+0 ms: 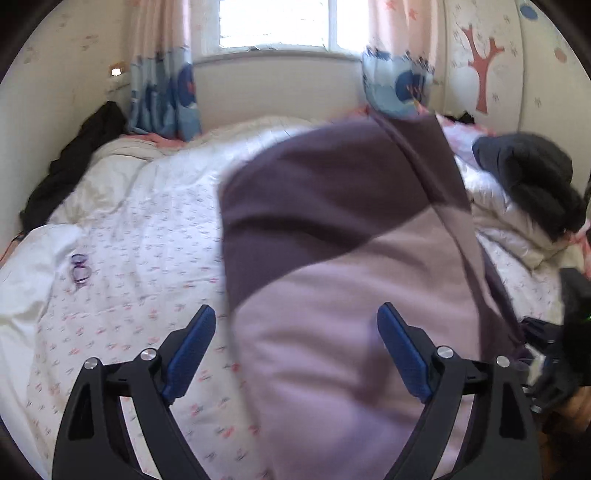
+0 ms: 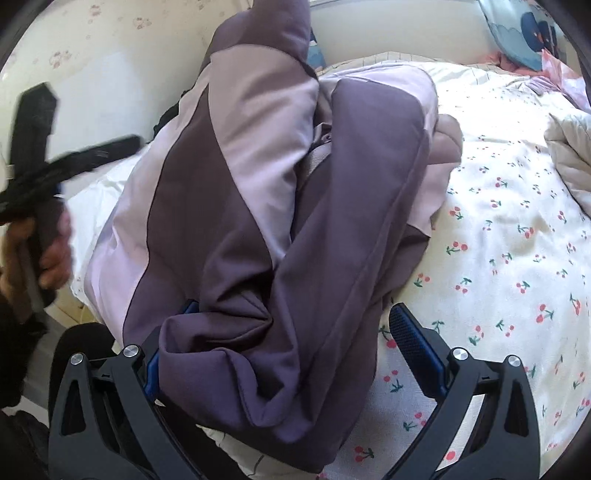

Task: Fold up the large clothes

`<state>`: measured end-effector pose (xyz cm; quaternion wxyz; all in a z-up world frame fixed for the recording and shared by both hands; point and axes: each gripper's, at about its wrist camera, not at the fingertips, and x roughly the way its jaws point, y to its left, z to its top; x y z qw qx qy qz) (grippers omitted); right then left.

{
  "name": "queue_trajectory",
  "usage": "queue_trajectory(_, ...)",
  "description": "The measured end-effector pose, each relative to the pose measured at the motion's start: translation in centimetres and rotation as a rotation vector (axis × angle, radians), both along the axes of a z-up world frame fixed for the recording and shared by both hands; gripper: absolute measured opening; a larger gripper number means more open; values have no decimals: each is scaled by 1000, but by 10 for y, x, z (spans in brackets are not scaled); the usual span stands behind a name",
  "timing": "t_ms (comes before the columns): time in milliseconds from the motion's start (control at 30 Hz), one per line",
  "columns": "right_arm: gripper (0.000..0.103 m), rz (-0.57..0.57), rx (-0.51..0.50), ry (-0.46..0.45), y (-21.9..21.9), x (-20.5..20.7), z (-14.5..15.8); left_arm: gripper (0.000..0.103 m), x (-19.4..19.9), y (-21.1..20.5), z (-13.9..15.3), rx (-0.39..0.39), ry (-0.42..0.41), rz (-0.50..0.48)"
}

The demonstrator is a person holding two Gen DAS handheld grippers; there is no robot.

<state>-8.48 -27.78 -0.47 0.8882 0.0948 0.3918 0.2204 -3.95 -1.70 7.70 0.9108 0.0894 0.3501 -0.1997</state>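
Between the wide-spread blue pads of the left gripper (image 1: 296, 352) lies a pale lilac panel of the purple garment (image 1: 351, 236); the right pad overlaps the cloth, the left pad stands clear over the quilt, and neither presses, so the jaws are open. Seen from the right wrist camera, this tool is a blurred black shape at the left edge, held by a hand (image 2: 44, 251) wrapped around its grip and tilted downward. The right gripper (image 2: 295, 332) also stands wide: its left pad is mostly hidden under a bunched dark-purple fold of the garment (image 2: 295, 221), its right pad rests apart from the cloth above the cherry-print quilt (image 2: 498, 229), so nothing is clamped. The garment lies crumpled across the bed, one part rising toward the wall. Around it, a pair of purple glasses (image 1: 79, 269) sits on the quilt to the left, dark clothing (image 1: 532, 177) lies heaped at the right, and patterned curtains (image 1: 162, 88) flank the window (image 1: 280, 26).
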Motion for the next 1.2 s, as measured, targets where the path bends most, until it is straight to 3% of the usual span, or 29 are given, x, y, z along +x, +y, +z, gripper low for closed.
queue_trajectory(100, 97, -45, -54, -126, -5, -16, 25, 86, 1, -20, -21, 30, -2, 7)
queue_trajectory(200, 97, -86, -56, -263, -9, -27, 52, 86, -6, -27, -20, 40, -16, 10)
queue_trajectory(267, 97, -84, -54, -294, -7, -19, 59, 86, -4, -25, -22, 43, -21, 13)
queue_trajectory(367, 97, -93, -148, -160, 6, 15, 29, 86, -10, -28, -24, 59, -49, 22)
queue_trajectory(467, 97, -93, 35, -37, -12, 27, -17, 86, -11, -34, -32, 92, -66, 8)
queue_trajectory(567, 97, -95, 18, -41, -15, 22, -14, 86, -17, -39, -33, 121, -103, 10)
queue_trajectory(700, 97, -78, -19, -46, -9, 24, -5, 86, -15, -36, -32, 103, -96, 13)
queue_trajectory(1000, 97, -93, 34, -11, -16, 17, -16, 86, -20, -36, -34, 107, -116, 19)
queue_trajectory(1133, 97, -122, -46, -111, -16, 4, 7, 86, -22, -37, -34, 109, -136, 32)
queue_trajectory(1200, 97, -118, -46, -78, -16, 9, -1, 86, -22, -36, -35, 99, -130, 28)
